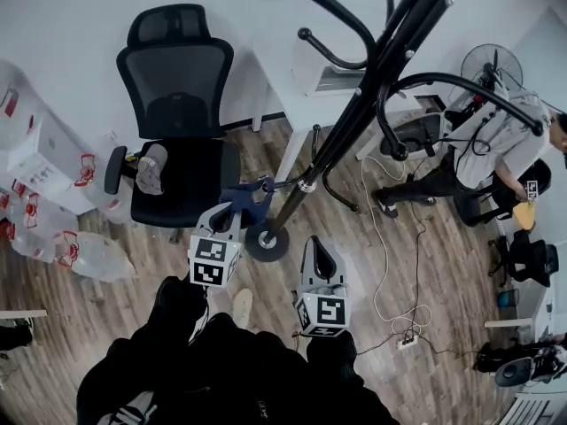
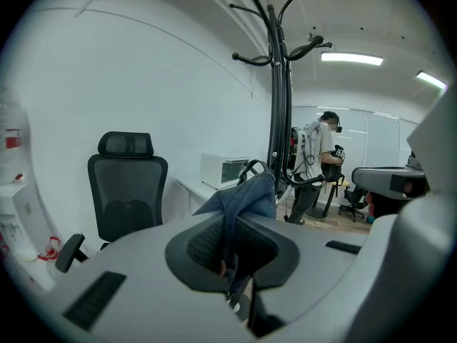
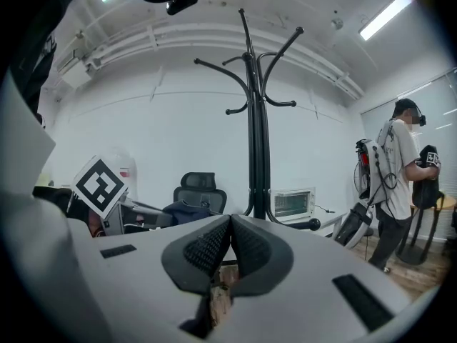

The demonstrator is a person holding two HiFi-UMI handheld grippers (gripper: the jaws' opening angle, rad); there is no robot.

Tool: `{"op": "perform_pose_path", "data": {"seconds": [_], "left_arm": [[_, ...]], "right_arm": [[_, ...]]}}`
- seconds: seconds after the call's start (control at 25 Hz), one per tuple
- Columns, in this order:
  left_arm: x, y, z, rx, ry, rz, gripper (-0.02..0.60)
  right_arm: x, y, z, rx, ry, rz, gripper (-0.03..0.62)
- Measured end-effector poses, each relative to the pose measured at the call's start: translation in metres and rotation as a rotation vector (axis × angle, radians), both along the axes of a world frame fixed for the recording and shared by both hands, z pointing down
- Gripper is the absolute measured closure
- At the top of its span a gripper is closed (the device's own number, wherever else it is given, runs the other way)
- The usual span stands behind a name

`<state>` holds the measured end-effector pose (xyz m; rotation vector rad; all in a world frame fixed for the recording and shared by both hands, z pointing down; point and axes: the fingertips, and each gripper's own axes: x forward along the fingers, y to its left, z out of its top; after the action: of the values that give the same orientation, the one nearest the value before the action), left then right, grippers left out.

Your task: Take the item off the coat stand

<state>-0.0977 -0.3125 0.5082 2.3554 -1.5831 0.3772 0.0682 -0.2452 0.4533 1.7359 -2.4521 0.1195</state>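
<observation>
Left tongs [image 2: 230,238] pinch 1 blue cloth [image 2: 246,195], off the hooks, low beside the coat stand [image 2: 280,120] pole. Right tongs [image 3: 230,252] pressed together, empty. Risk: the thin edge pinch slips and the cloth drops to the floor.

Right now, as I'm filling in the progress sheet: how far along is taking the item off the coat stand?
Mostly done: the hooks of the coat stand are bare. In hand: the left claw is clamped on the blue cloth, which looks clear of the stand. The right claw is shut and empty. Left: setting the cloth down somewhere.
</observation>
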Motion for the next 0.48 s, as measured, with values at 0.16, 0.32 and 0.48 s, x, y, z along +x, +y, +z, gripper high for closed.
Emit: {"op": "perform_pose_path", "data": {"seconds": [0.16,0.32,0.48], "left_arm": [[-0.004,0.009,-0.007,0.013,-0.003,-0.013,0.551],[-0.004,0.020,-0.016,0.027,-0.006,-0.024,0.551],[0.001,0.034,-0.025,0.046,-0.010,-0.030,0.551]], "right_arm": [[-0.002,0.006,-0.004,0.008,-0.004,-0.010,0.578],[0.000,0.014,-0.008,0.020,-0.006,-0.019,0.578],[0.005,0.023,-0.010,0.028,-0.011,-0.031,0.578]]}}
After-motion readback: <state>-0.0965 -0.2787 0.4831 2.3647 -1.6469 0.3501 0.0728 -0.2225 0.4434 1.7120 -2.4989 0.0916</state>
